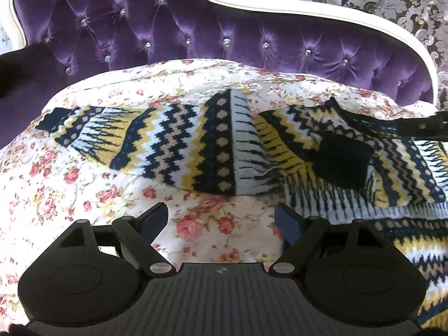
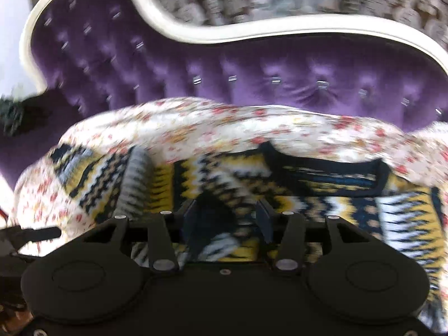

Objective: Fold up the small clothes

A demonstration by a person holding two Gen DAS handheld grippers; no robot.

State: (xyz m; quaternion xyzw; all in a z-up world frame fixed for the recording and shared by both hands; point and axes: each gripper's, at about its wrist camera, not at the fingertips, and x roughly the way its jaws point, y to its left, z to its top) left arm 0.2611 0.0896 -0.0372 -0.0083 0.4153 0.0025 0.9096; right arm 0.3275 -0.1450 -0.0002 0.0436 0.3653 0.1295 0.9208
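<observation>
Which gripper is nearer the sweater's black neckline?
Right. The right gripper sits over the sweater, just below its neckline. The left gripper is open over the floral bedspread, off the sweater's sleeve side.

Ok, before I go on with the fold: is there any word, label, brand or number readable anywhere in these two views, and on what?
Words, brands, numbers: none readable in either view.
Sweater: knit zigzags and dots only; no tag shows.
Floral cover: flowers only.
Left gripper: no lettering; one small round quartered mark on its body, a symbol, not text.
Right wrist view: motion-blurred; any small print there could not be read.
</observation>
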